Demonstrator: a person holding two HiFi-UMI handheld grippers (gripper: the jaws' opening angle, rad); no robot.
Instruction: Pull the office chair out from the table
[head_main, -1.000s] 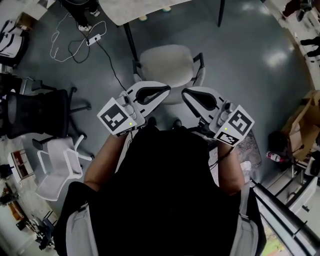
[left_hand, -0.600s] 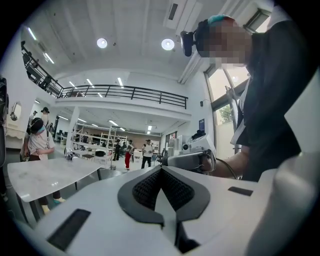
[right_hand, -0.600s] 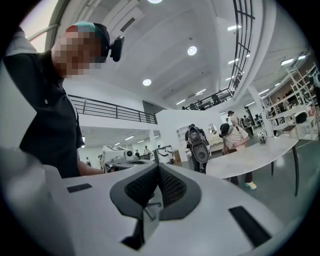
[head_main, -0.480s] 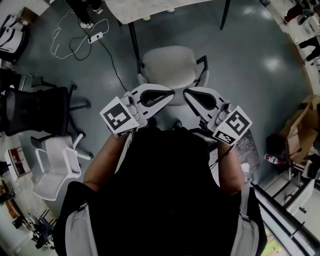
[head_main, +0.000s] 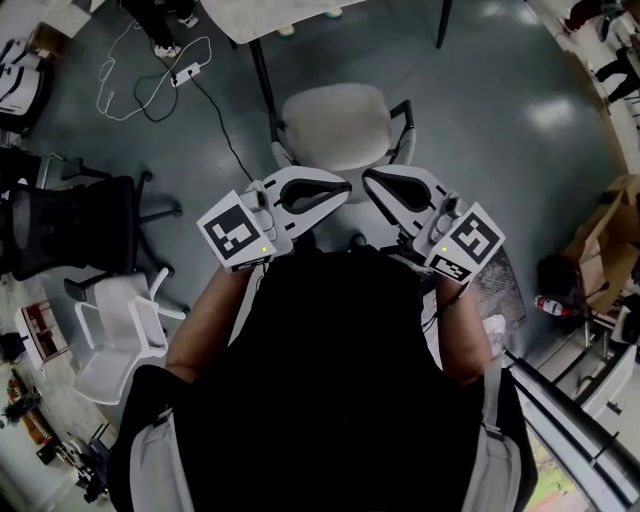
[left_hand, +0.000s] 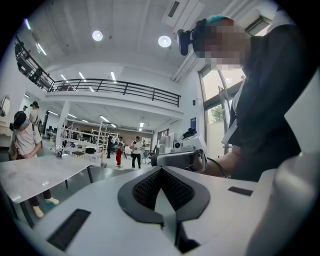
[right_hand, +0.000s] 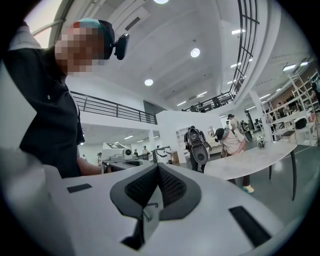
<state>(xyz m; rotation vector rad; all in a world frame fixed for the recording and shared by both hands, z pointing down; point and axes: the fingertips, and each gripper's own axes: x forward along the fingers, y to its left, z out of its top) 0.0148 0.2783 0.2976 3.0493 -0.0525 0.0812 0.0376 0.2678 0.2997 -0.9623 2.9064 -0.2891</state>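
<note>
The office chair (head_main: 335, 125) has a pale seat and black armrests. It stands on the grey floor just in front of the table (head_main: 270, 12), seen in the head view. My left gripper (head_main: 347, 186) and right gripper (head_main: 367, 180) hover side by side over the chair's near edge, tips turned toward each other. Both are shut with nothing between the jaws, and I cannot tell whether they touch the chair. The left gripper view shows its shut jaws (left_hand: 159, 172), with the right gripper (left_hand: 175, 159) beyond them. The right gripper view shows its shut jaws (right_hand: 157, 167). The chair is hidden in both gripper views.
A black mesh chair (head_main: 75, 225) and a white chair (head_main: 115, 335) stand at the left. A power strip with cable (head_main: 185, 73) lies by the black table leg (head_main: 262, 85). A cardboard box (head_main: 610, 240) sits at the right. Several people stand by distant tables (right_hand: 250, 160).
The right gripper has shifted slightly. Both grippers stay shut, and the chair keeps its place by the table.
</note>
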